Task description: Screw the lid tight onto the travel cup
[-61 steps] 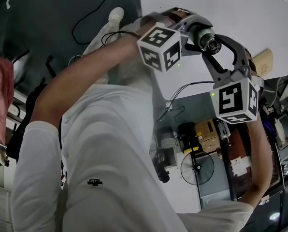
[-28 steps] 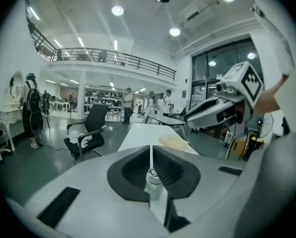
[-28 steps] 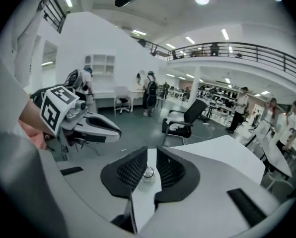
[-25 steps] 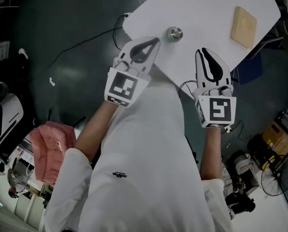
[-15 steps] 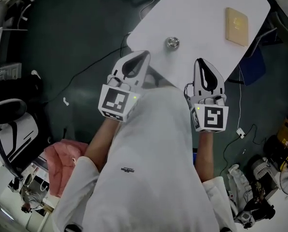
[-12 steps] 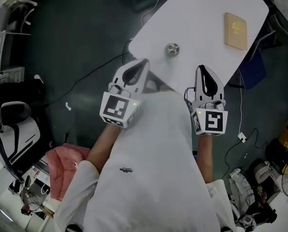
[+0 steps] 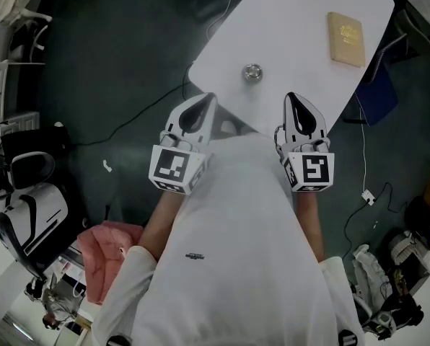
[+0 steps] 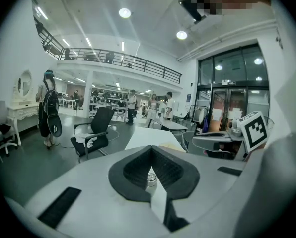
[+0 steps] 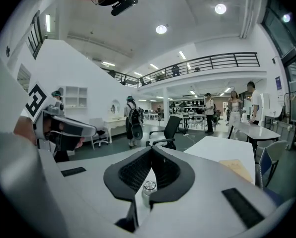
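Left forearm (image 7: pixel 159 218) and right forearm (image 7: pixel 310 218) reach forward from the chest, side by side and roughly level. Left claw (image 7: pixel 206 99): jaws together, nothing in them, tip at the near edge of the surface (image 7: pixel 301 27), near-left of the travel cup (image 7: pixel 252 72). Right claw (image 7: pixel 291 101): jaws together, empty, tip near-right of the cup. Both point roughly toward the cup and neither touches it. The cup stands upright and alone, just past the claw tips, with a shiny lid (image 9: pixel 149 185) on top. Can't tell if it's tight, and the contents are hidden. A tan flat pad (image 7: pixel 345 38) lies well beyond the cup, to its far right.
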`<control>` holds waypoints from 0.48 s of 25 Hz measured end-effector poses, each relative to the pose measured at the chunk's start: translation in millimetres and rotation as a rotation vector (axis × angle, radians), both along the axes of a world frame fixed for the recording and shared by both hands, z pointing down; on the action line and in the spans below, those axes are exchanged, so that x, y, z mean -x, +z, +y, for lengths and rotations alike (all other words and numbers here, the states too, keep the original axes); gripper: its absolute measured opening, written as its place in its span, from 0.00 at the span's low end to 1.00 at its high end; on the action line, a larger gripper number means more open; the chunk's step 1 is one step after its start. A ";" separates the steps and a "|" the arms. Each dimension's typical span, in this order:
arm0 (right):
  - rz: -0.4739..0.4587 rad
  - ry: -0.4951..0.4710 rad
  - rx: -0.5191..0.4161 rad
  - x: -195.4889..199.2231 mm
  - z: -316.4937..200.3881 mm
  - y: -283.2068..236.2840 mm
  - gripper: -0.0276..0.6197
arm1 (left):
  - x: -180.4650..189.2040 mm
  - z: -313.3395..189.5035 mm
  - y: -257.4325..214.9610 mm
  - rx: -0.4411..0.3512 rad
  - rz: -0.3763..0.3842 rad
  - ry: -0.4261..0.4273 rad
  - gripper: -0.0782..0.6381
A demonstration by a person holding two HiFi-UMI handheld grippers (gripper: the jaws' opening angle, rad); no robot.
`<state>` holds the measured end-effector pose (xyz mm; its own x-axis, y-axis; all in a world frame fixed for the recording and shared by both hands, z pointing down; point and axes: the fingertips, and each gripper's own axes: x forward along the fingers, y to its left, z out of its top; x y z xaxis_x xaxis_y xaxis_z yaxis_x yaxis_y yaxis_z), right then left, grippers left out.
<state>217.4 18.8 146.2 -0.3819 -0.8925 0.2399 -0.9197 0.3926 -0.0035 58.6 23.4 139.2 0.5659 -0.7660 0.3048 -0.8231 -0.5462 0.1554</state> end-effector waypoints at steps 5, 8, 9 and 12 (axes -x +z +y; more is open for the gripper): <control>0.023 -0.011 0.001 -3.2 -0.2 -2.5 0.04 | -4.0 -4.1 -3.2 0.001 -0.002 -0.001 0.11; 0.031 -0.014 -0.003 -5.1 0.4 -2.0 0.04 | -5.3 -3.8 -3.5 -0.004 -0.001 0.008 0.11; 0.032 -0.013 -0.001 -6.0 0.9 -1.0 0.04 | -5.7 -3.5 -3.0 -0.004 -0.001 0.011 0.11; 0.029 -0.008 0.011 -8.5 2.4 2.6 0.04 | -5.5 -2.7 -4.4 -0.007 -0.001 0.017 0.11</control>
